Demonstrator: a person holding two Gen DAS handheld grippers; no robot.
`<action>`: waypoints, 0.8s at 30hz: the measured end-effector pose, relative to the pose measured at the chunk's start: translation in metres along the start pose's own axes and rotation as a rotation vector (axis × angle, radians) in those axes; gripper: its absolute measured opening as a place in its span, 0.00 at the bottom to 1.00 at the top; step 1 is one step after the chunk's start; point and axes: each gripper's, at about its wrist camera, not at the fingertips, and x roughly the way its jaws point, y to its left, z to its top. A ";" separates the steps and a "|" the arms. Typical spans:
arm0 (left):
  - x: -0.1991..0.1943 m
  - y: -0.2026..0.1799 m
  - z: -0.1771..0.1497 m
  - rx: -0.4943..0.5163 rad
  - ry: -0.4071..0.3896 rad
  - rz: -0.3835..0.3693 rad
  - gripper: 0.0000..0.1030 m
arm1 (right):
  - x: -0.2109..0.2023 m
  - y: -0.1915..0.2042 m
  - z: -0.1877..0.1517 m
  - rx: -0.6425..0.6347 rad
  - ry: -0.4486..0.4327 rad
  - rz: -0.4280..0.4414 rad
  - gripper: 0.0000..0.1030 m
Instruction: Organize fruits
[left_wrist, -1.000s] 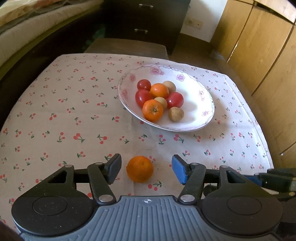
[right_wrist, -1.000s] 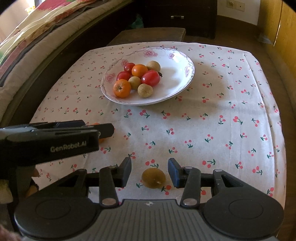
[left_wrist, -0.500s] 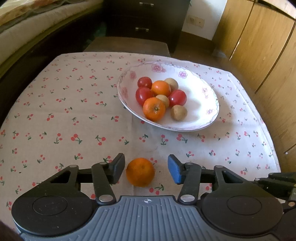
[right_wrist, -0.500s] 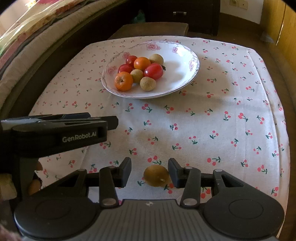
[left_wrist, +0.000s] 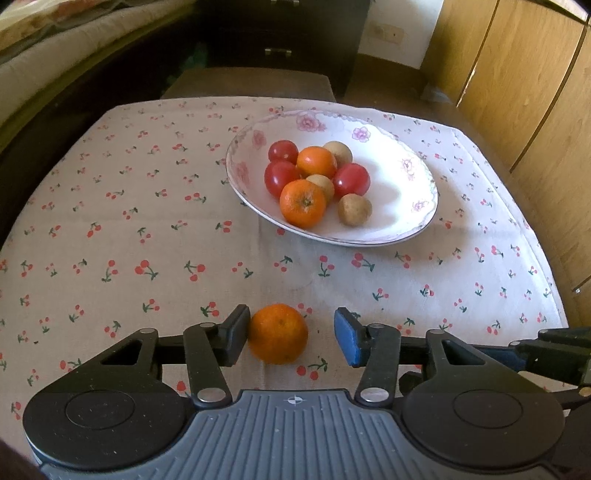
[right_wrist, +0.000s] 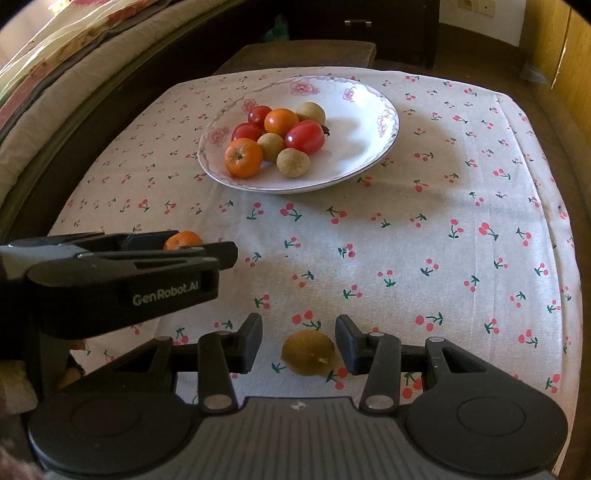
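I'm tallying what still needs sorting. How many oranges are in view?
3. Two lie in the bowl: one orange at the near edge of the pile, another behind it. The third sits on the tablecloth between the left tool's fingers. Others may be hidden.

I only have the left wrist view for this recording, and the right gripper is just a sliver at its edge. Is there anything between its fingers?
Observer: Yes. In the right wrist view, a brownish-yellow fruit lies on the tablecloth between the fingers of the right gripper.
Operator: Is it gripped?
Observer: No. One finger sits right against the fruit, but the other stands clear of it with a visible gap, so the jaws are open.
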 end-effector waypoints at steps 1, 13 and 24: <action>0.000 -0.001 0.000 0.007 0.000 0.003 0.57 | 0.000 0.000 0.000 -0.001 -0.001 0.000 0.43; 0.000 -0.005 -0.004 0.047 -0.005 0.027 0.49 | -0.001 0.007 -0.005 -0.058 -0.005 -0.031 0.42; -0.005 -0.004 -0.006 0.031 -0.001 -0.007 0.40 | -0.010 0.001 -0.010 -0.047 -0.019 -0.042 0.30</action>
